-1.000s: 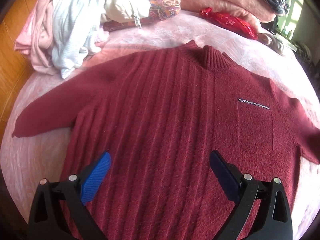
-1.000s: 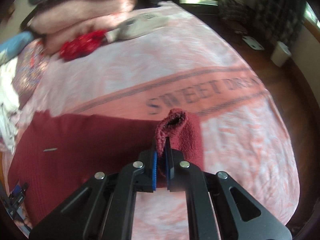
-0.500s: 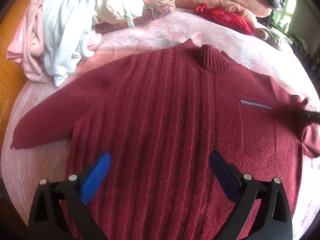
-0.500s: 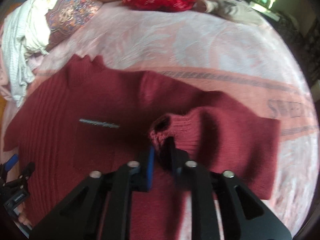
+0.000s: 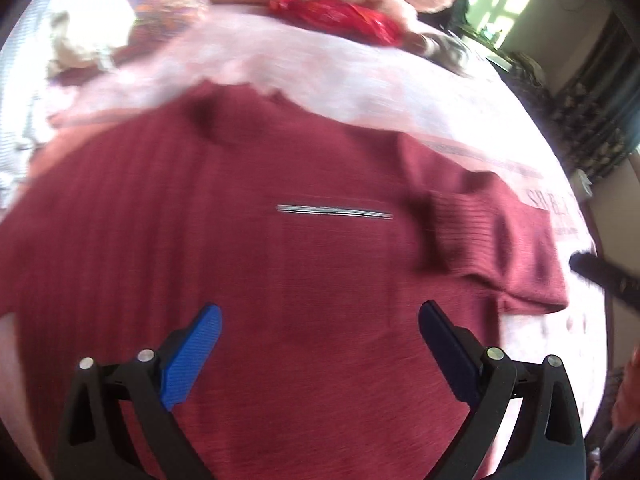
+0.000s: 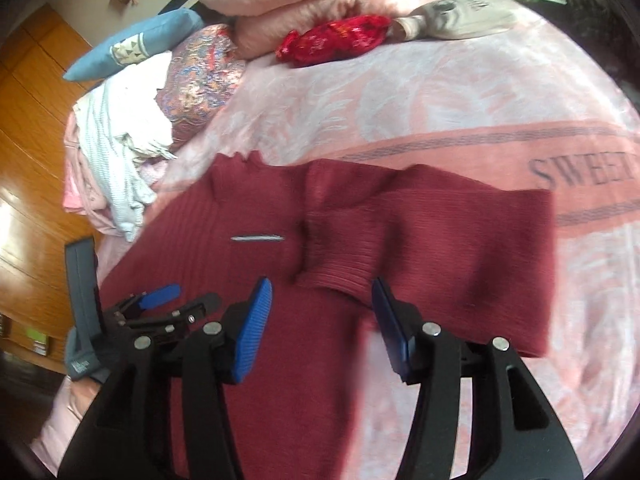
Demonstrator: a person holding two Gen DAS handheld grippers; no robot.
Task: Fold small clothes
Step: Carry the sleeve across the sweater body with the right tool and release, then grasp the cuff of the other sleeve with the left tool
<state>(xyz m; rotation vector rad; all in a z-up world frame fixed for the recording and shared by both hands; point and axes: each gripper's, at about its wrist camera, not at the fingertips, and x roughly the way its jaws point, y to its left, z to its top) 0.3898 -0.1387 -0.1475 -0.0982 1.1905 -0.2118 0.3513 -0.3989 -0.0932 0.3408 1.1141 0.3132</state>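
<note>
A dark red knit sweater (image 5: 280,280) with a small silver chest zip (image 5: 334,211) lies flat on the pink bed; it also shows in the right wrist view (image 6: 248,216). Its right sleeve (image 6: 440,240) is folded inward, the ribbed cuff (image 6: 340,276) resting on the chest beside the zip. My right gripper (image 6: 322,320) is open and empty just above and short of the cuff. My left gripper (image 5: 320,344) is open and empty over the sweater's lower body, and it shows at the left of the right wrist view (image 6: 160,300).
A pink blanket with "SWEET" lettering (image 6: 440,120) covers the bed. A heap of pale clothes (image 6: 116,152), a patterned cushion (image 6: 200,76), a red cloth bundle (image 6: 332,40) and folded pink blankets (image 6: 312,4) lie at the far side. Wooden floor (image 6: 28,200) lies left.
My right gripper carried the sleeve cuff across onto the chest, opened and let it go, then drew back. My left gripper swung rightwards over the sweater.
</note>
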